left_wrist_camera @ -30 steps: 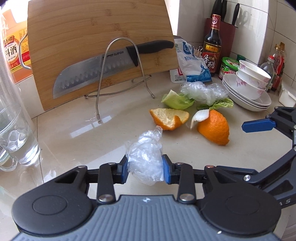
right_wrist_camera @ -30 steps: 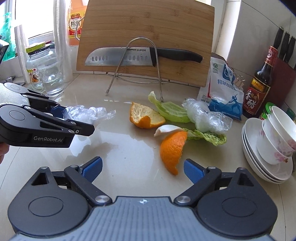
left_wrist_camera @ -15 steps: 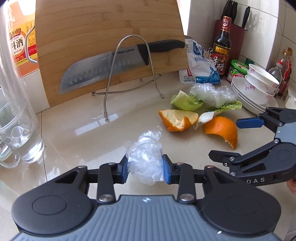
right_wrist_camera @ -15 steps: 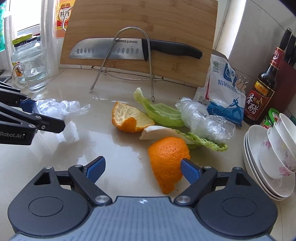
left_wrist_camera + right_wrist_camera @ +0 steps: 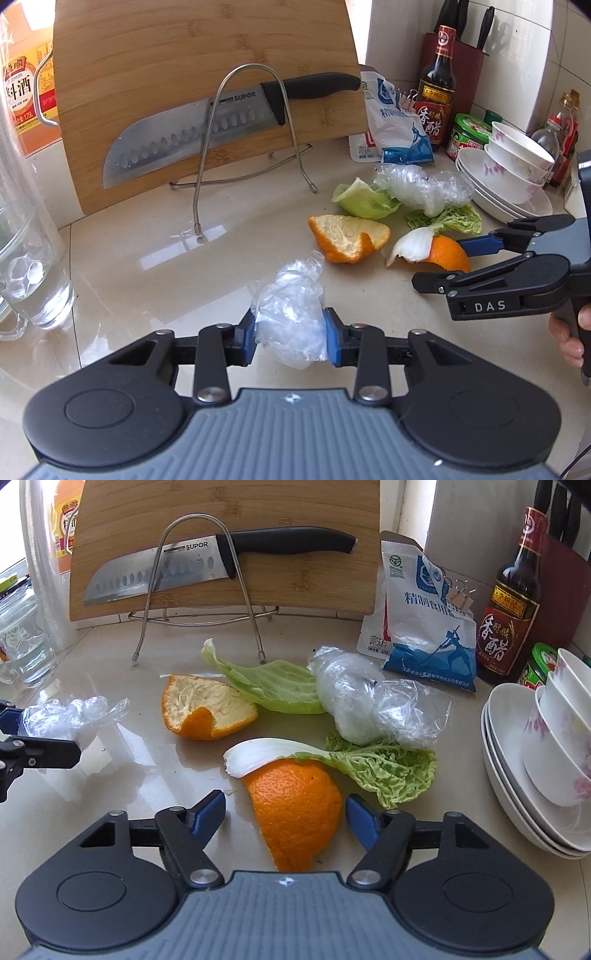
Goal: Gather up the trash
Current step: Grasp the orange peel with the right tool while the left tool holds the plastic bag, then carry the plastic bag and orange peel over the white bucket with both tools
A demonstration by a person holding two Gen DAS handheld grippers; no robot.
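Note:
My left gripper [image 5: 291, 338] is shut on a crumpled clear plastic wrap [image 5: 291, 314], held just above the counter; it also shows at the left edge of the right wrist view [image 5: 70, 716]. My right gripper [image 5: 286, 818] is open, its blue pads on either side of an orange peel [image 5: 295, 808] lying dome-up. A second orange peel [image 5: 207, 712] lies cup-up behind it. A pale cabbage leaf [image 5: 269, 681], a crinkled cabbage leaf [image 5: 373, 768] and another wad of clear plastic [image 5: 373, 705] lie behind.
A cutting board [image 5: 229, 502] with a knife [image 5: 207, 561] leans in a wire rack at the back. A salt bag [image 5: 421, 627], a vinegar bottle [image 5: 513, 602] and stacked bowls and plates [image 5: 546, 753] stand at the right. A water glass [image 5: 26, 273] stands at the left.
My right gripper has moved forward until its open pads flank the dome-up orange peel. My left gripper still holds the plastic wrap and has shifted a little to the left.

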